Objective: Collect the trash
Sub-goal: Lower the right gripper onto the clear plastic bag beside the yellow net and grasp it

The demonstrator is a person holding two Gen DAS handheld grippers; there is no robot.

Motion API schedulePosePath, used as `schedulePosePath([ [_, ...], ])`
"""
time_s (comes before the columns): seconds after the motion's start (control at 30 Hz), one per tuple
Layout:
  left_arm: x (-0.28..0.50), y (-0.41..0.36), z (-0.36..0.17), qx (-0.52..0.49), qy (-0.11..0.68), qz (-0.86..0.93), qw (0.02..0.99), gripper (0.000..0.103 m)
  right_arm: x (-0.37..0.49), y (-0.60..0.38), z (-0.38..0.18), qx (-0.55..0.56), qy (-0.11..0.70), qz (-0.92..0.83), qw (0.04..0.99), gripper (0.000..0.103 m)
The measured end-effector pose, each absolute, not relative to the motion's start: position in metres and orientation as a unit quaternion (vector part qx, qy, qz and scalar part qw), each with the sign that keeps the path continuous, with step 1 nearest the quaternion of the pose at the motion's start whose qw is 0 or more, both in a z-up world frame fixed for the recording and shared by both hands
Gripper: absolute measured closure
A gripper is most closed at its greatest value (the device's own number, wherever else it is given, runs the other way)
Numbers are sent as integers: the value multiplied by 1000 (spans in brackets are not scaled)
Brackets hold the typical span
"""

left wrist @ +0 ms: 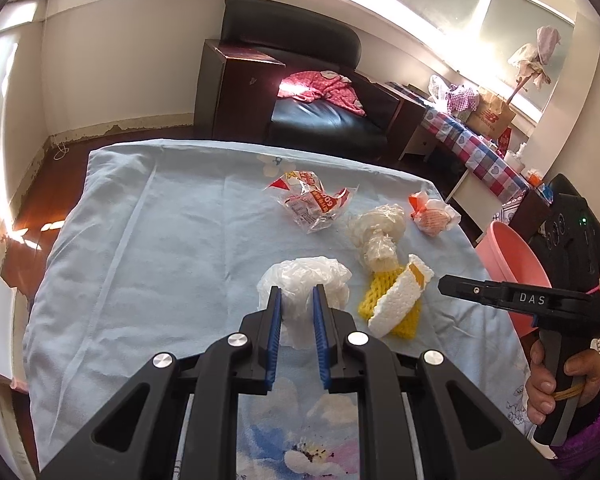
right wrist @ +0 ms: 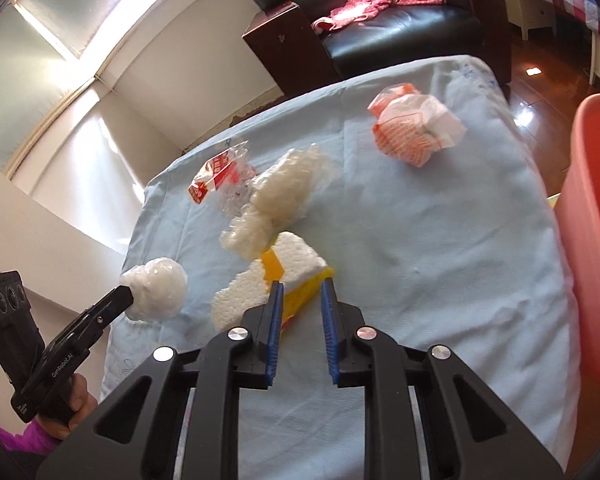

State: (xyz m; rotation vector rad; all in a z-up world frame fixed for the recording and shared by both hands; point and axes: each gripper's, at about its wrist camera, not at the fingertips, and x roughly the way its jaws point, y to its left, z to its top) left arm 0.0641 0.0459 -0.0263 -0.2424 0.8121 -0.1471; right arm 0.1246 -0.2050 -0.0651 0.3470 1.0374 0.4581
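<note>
My left gripper (left wrist: 297,294) is closed on a crumpled white plastic bag (left wrist: 306,280), also seen in the right wrist view (right wrist: 156,288). My right gripper (right wrist: 302,290) is open, its fingertips just short of the yellow and white foam net (right wrist: 276,276), which shows in the left wrist view (left wrist: 396,300). On the light blue cloth (left wrist: 160,240) also lie a clear bubble wrap wad (left wrist: 376,236), a red and clear wrapper (left wrist: 312,200) and an orange and white wrapper (left wrist: 434,214). The right gripper shows in the left wrist view (left wrist: 444,284).
A pink plastic bin (right wrist: 592,220) stands off the table's right edge, also in the left wrist view (left wrist: 508,256). A black armchair (left wrist: 320,112) with a red garment stands beyond the table. A cluttered side table (left wrist: 476,148) is at the far right.
</note>
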Motion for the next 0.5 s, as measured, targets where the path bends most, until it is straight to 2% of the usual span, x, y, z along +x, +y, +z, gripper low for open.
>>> schedulePosePath([
  [0.27, 63, 46, -26, -119, 389, -79, 910, 88, 147, -211, -48, 160, 467, 196, 847, 83],
  [0.5, 62, 53, -30, -130, 390, -73, 908, 88, 155, -164, -55, 155, 489, 239, 824, 82],
])
